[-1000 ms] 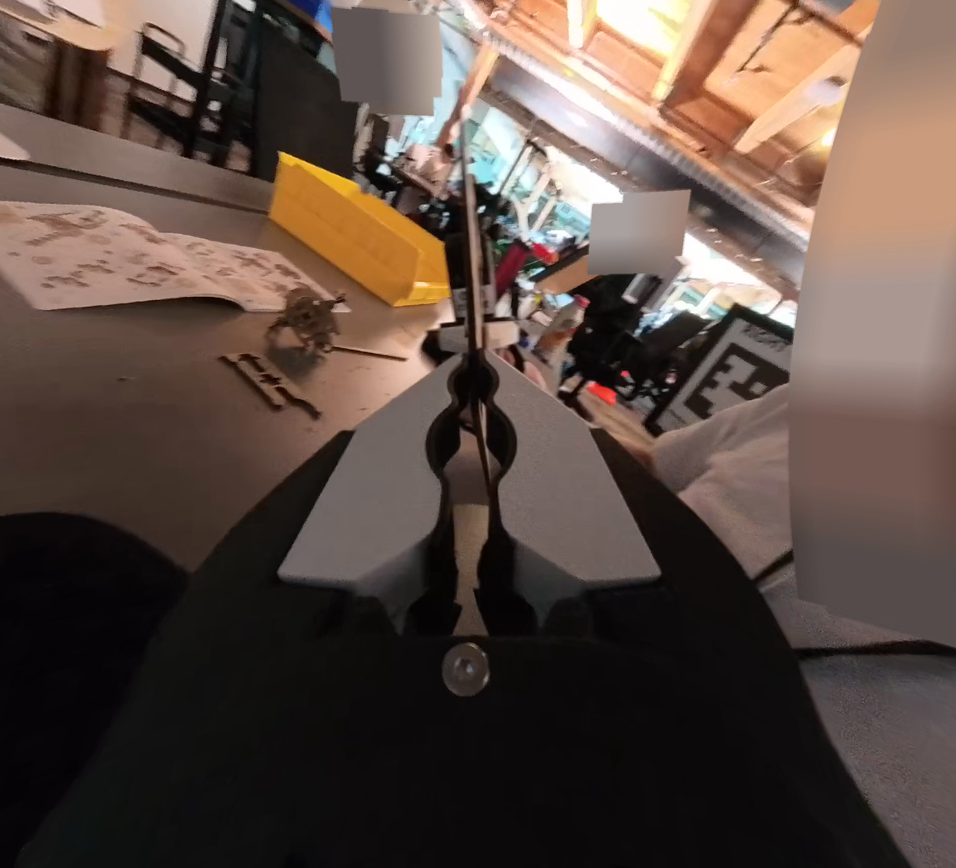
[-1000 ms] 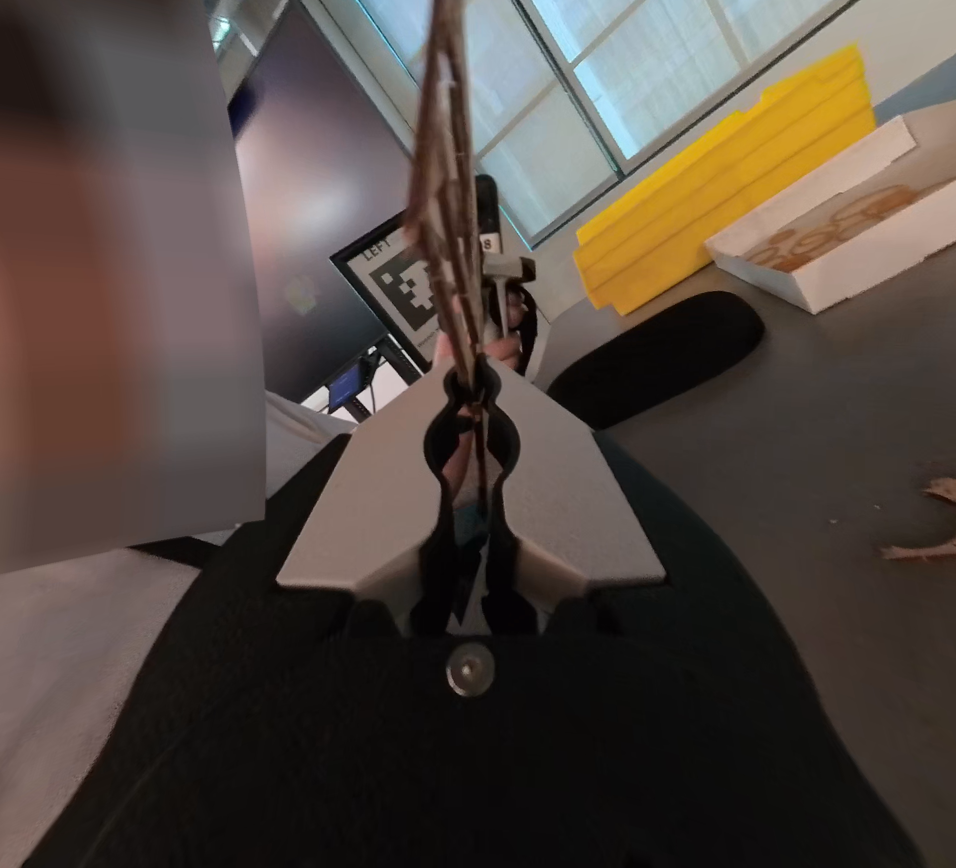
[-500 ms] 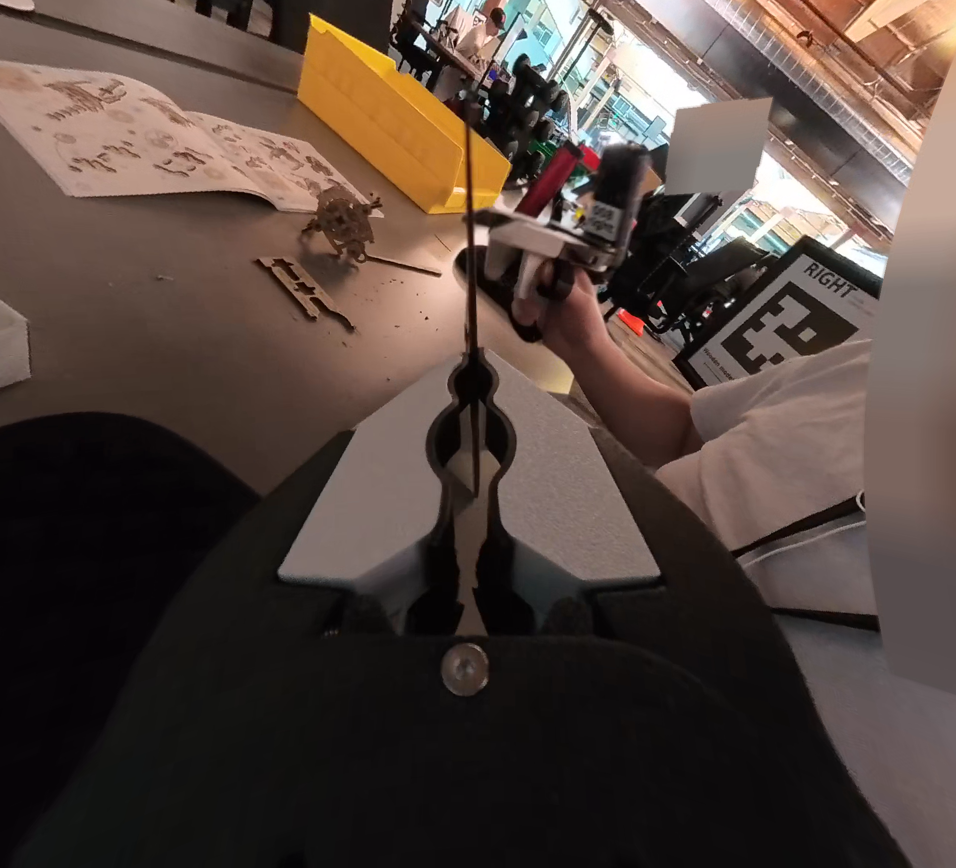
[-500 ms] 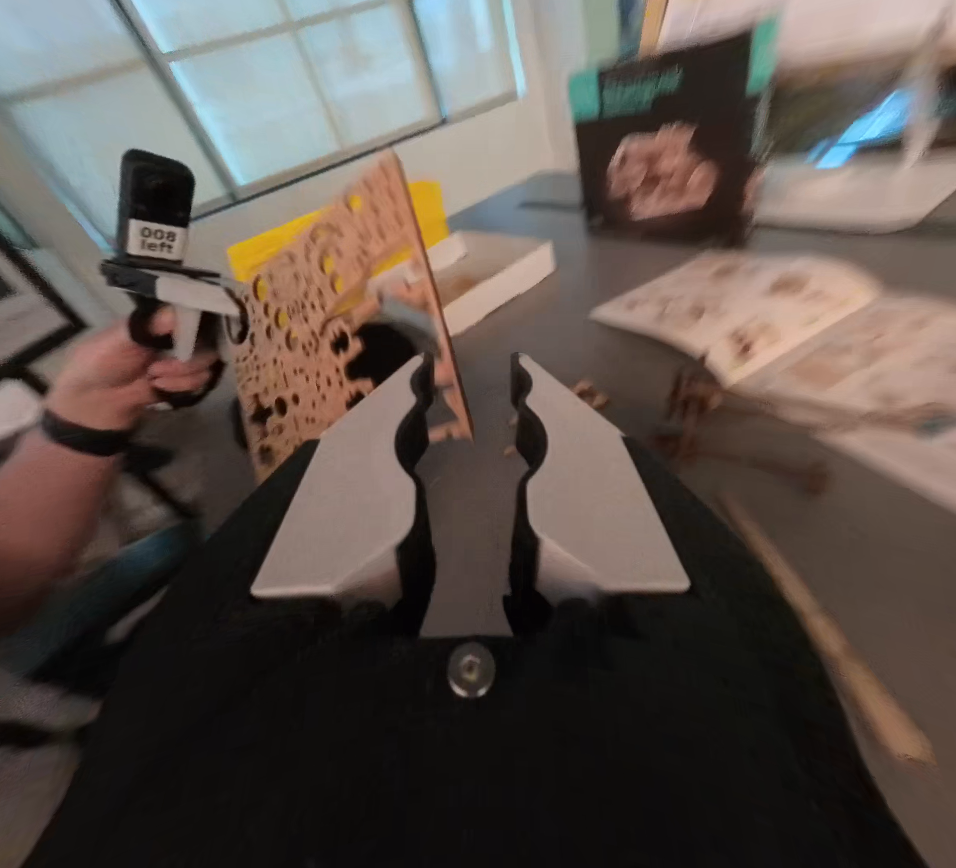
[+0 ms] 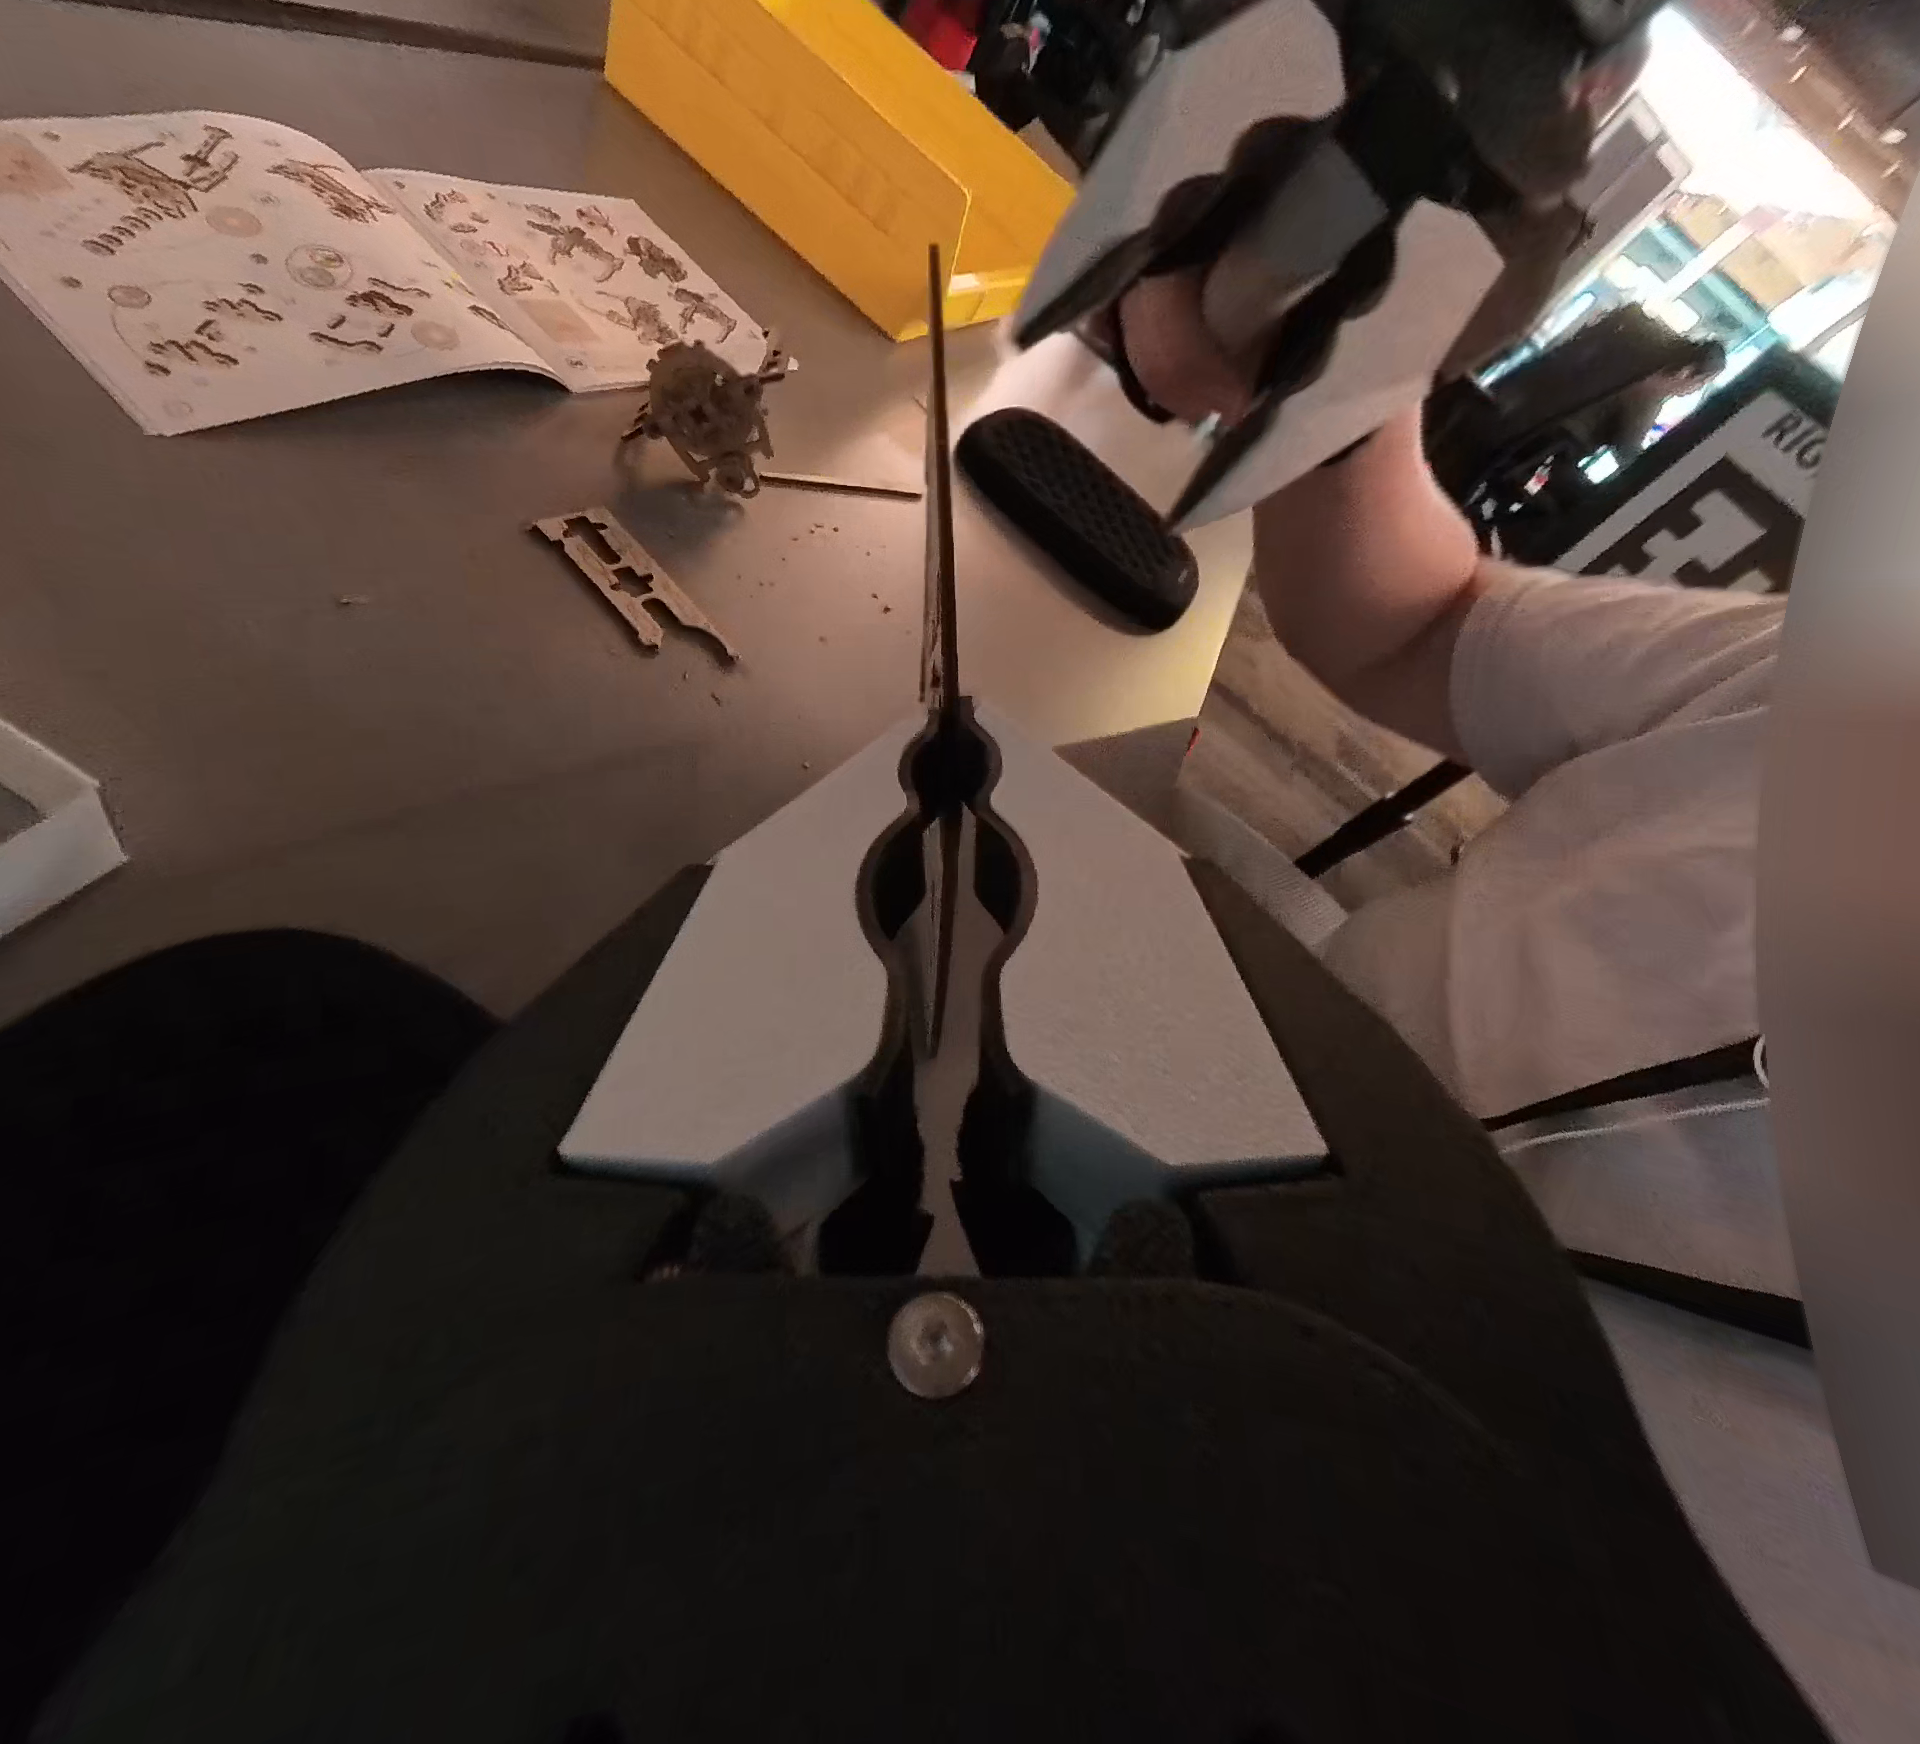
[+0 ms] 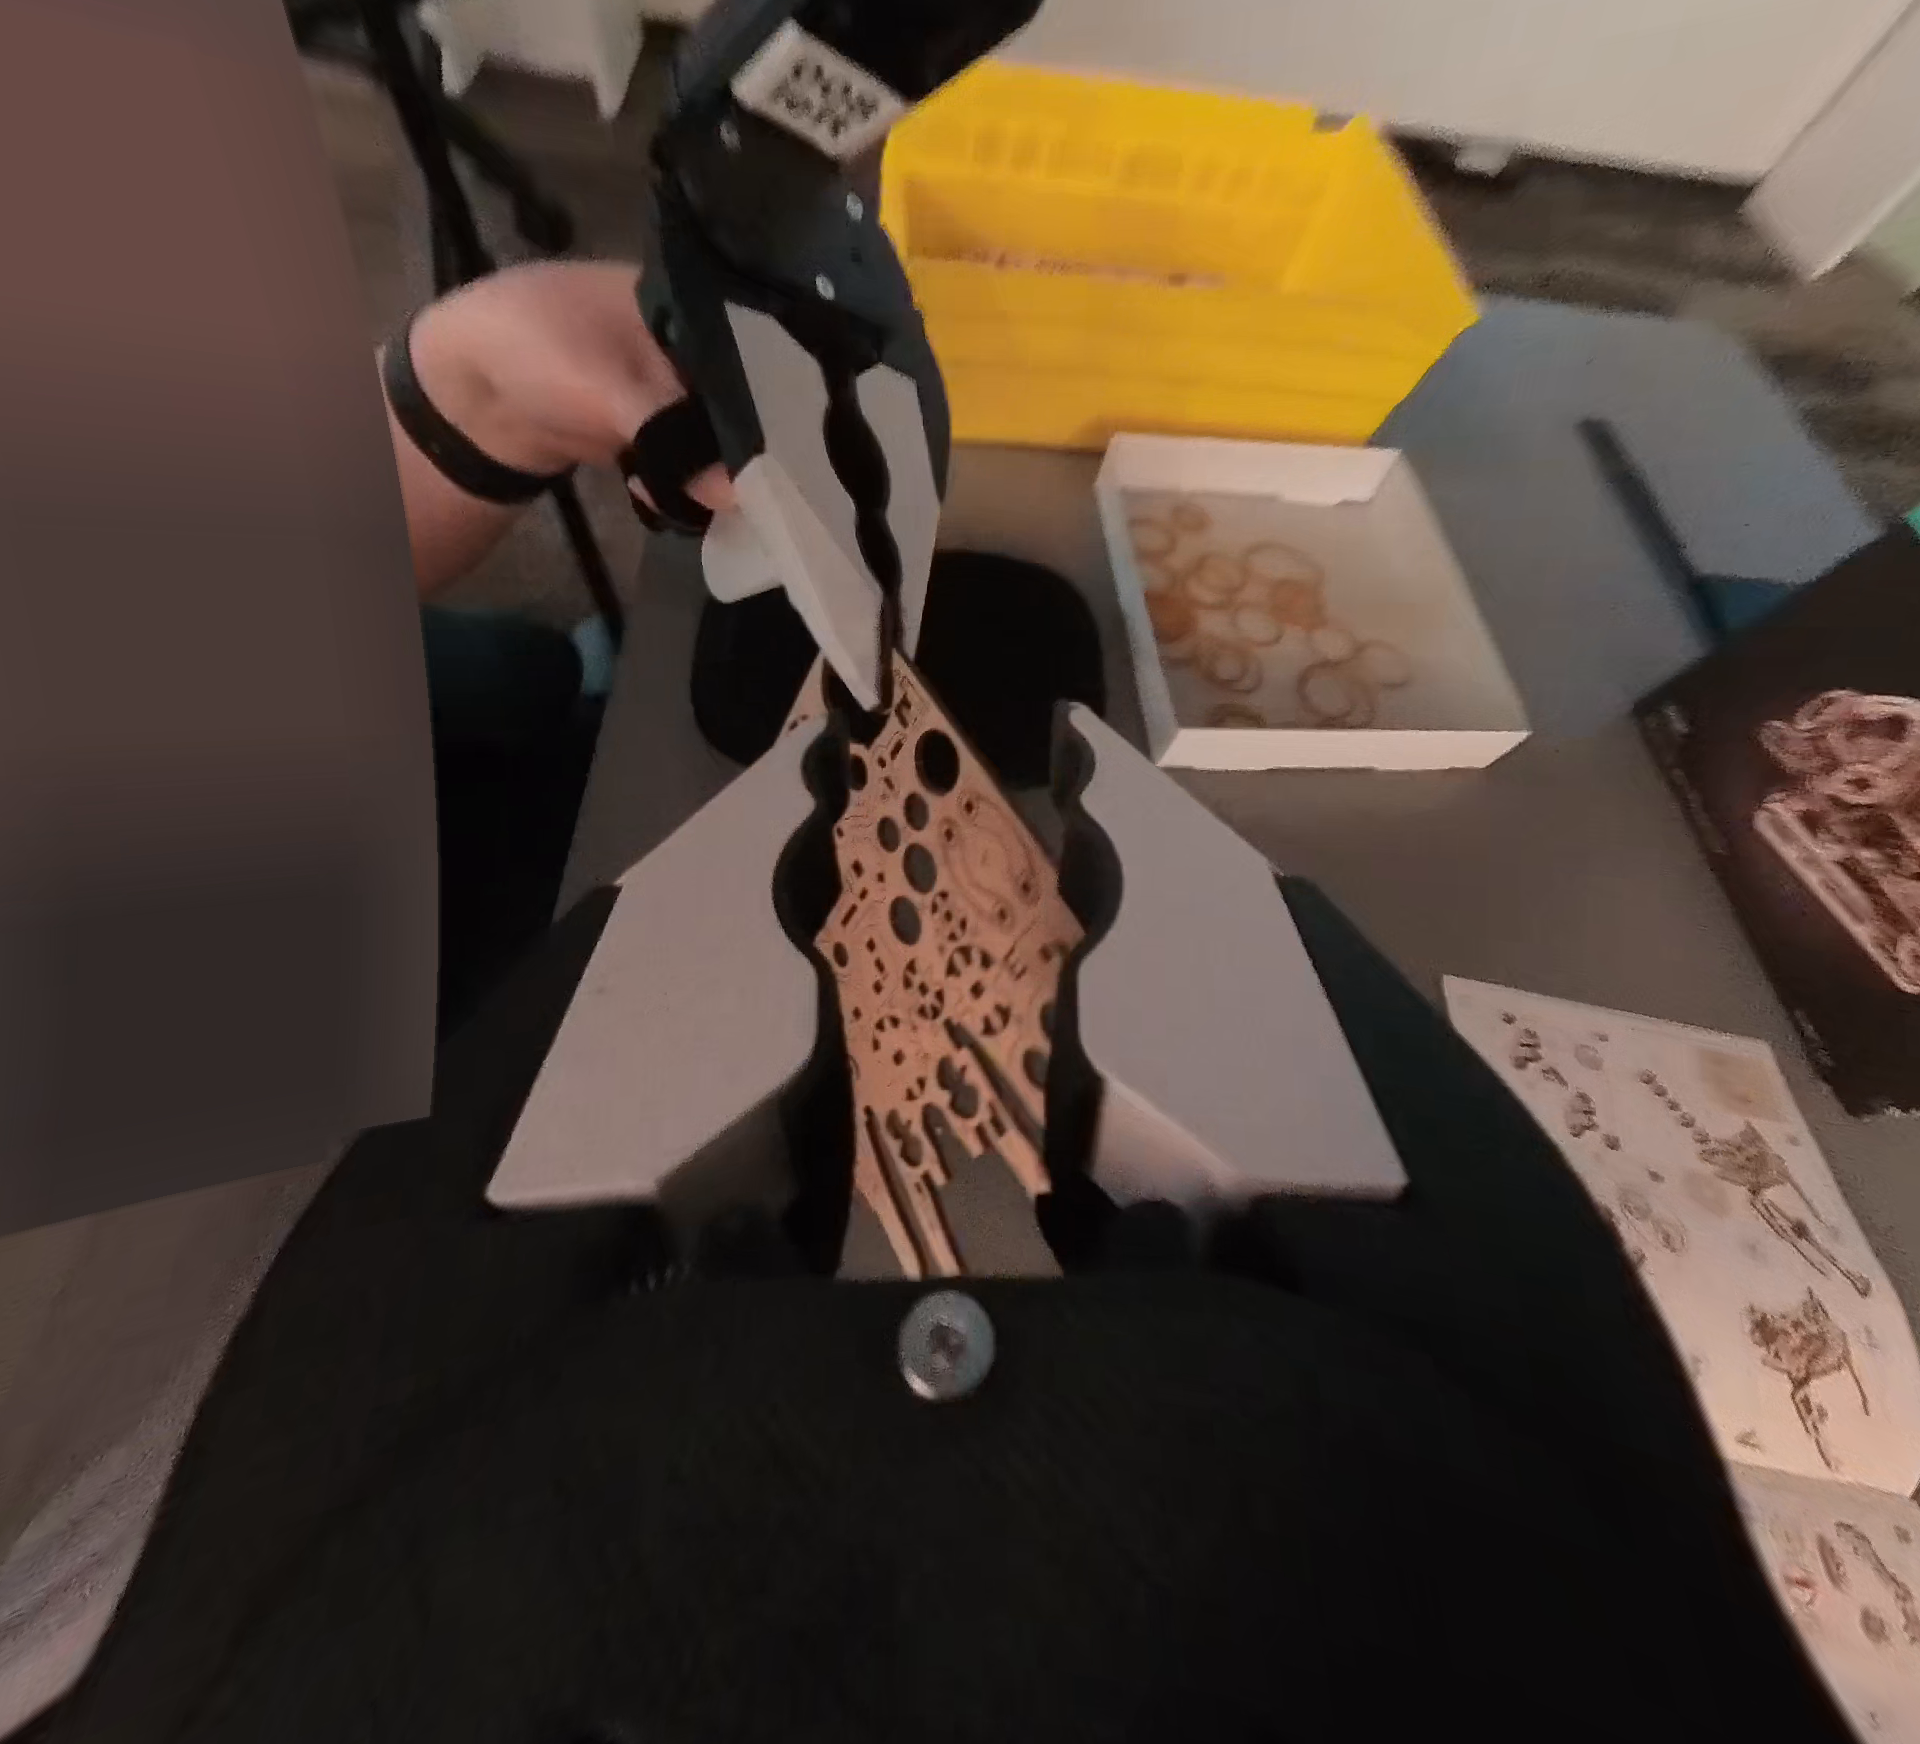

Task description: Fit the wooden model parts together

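My left gripper (image 5: 940,738) is shut on a thin wooden parts sheet (image 5: 935,468), which stands edge-on in the left wrist view. In the right wrist view the sheet (image 6: 935,946) shows its punched face through the gap of my right gripper (image 6: 948,723), which is open and empty. The left gripper (image 6: 878,692) pinches the sheet's top corner there. In the left wrist view the right gripper (image 5: 1112,416) hangs open to the right of the sheet, apart from it. A small part-built wooden model (image 5: 707,416) and a wooden strip (image 5: 634,593) lie on the grey table (image 5: 312,707).
An open instruction booklet (image 5: 312,260) (image 6: 1714,1227) lies on the table. A yellow bin (image 5: 810,125) (image 6: 1174,281) stands behind. A white tray (image 6: 1143,593) holds wooren rings. A black box (image 6: 1818,842) is at the right. A black pad (image 5: 1081,531) sits at the table edge. The gap from one gripper's tips to the other's is roughly 6 cm. Left tips and right tips are each some 25 cm from the small part-built wooden model (image 5: 707,416).
My right gripper let go of the sheet, opened and swung round to face its flat side. The left gripper kept its hold and tipped down toward the table.
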### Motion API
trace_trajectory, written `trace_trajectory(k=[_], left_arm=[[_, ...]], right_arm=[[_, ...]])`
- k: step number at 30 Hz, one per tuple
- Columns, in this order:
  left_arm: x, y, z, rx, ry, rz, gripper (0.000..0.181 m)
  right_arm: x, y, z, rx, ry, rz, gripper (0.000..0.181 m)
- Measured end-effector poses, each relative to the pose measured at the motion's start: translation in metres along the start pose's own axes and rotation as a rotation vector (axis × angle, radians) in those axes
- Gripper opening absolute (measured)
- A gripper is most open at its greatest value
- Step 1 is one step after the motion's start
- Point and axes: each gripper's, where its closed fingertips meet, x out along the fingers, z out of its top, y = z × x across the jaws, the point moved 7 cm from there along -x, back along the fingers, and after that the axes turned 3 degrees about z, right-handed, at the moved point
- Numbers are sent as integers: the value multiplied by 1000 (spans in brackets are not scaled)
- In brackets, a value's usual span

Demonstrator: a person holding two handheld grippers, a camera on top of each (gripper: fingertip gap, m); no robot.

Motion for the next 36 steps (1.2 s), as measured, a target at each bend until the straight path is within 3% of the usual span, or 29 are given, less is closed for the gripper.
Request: trace_trajectory(k=[5, 9, 22, 36], left_arm=[[8, -8, 5, 21, 29, -1, 0], [9, -5, 4, 31, 32, 26, 0], [9, -3, 1, 29, 35, 3, 0], [13, -5, -2, 67, 78, 4, 0]], right_arm=[[29, -12, 2, 33, 185, 165, 27], [40, -8, -5, -34, 288, 218, 5], [41, -9, -9, 47, 289, 270, 5], [42, -8, -10, 87, 395, 363, 4]])
